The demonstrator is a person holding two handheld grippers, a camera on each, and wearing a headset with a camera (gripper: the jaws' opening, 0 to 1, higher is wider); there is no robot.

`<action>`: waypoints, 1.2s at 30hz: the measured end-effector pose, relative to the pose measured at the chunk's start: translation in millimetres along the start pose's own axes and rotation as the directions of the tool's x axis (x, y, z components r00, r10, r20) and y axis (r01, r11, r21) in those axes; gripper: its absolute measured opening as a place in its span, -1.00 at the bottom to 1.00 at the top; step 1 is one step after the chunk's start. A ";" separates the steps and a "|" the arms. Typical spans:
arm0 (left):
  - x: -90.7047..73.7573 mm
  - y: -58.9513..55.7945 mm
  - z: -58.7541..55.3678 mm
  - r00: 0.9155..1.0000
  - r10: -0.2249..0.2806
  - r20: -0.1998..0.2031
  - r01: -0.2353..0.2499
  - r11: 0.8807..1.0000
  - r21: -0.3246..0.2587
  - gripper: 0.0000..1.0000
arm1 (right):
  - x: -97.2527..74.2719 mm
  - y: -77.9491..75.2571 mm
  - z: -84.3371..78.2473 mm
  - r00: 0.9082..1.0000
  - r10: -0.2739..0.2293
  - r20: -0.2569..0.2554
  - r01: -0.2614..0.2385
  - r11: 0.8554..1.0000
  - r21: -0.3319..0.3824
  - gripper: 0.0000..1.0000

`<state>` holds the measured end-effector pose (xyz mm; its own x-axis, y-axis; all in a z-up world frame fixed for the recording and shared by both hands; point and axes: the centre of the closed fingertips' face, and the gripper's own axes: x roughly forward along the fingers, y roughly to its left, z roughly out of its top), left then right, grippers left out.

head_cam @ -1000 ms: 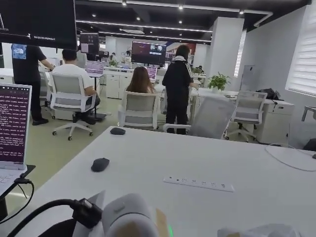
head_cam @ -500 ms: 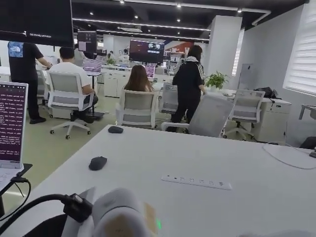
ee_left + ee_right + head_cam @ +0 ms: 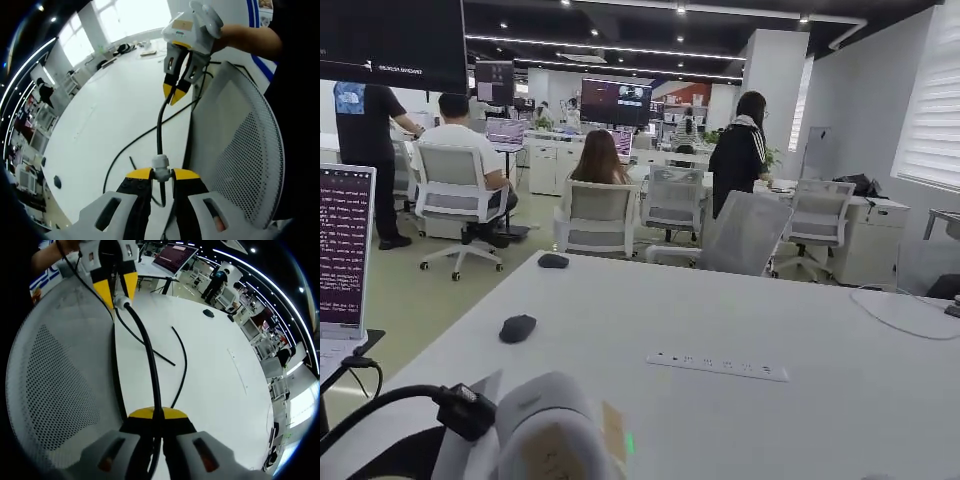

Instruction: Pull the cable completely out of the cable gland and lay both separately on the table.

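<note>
A white cable gland (image 3: 161, 165) sits pinched between the yellow tips of my left gripper (image 3: 162, 174), which is shut on it. A black cable (image 3: 160, 125) runs out of the gland up to my right gripper (image 3: 176, 94), shut on the cable a short way along. In the right gripper view the same cable (image 3: 150, 365) leads from my right gripper (image 3: 157, 415) to the gland (image 3: 121, 302) held in my left gripper (image 3: 117, 290). The cable still passes through the gland. Both are held in the air above a mesh chair back and the table edge.
A grey mesh chair back (image 3: 240, 150) stands close beside the grippers. Loose black cables (image 3: 182, 360) lie on the white table (image 3: 750, 310). Further out are a mouse (image 3: 517, 327), a power strip (image 3: 718, 366) and a laptop screen (image 3: 342, 250). People and office chairs are behind.
In the head view a person in black has walked to the right in the background. The white gripper housing at the bottom edge has shifted slightly left.
</note>
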<state>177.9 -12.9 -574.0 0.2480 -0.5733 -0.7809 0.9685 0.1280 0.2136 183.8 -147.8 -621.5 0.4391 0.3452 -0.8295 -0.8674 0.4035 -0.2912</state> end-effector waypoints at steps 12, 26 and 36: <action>-1.2 -1.7 -0.5 1.000 0.009 -0.009 -0.009 1.000 0.004 -0.69 | -4.9 6.0 35.4 0.994 0.013 0.104 -0.018 0.998 0.052 -0.34; 0.9 -13.4 10.9 1.000 -0.004 -0.007 0.004 0.999 0.049 -0.69 | 6.5 36.8 100.5 0.982 0.105 0.159 -0.087 0.990 -0.112 -0.46; 1.0 -13.0 12.9 1.000 -0.003 -0.001 0.003 0.999 0.051 -0.69 | 10.4 40.6 91.8 0.982 0.131 0.135 -0.109 0.982 -0.154 -0.96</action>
<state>165.3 -25.6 -570.0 0.2453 -0.5725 -0.7823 0.9668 0.0847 0.2412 174.7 -50.0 -598.2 0.3496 0.5059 -0.7886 -0.9359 0.2278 -0.2688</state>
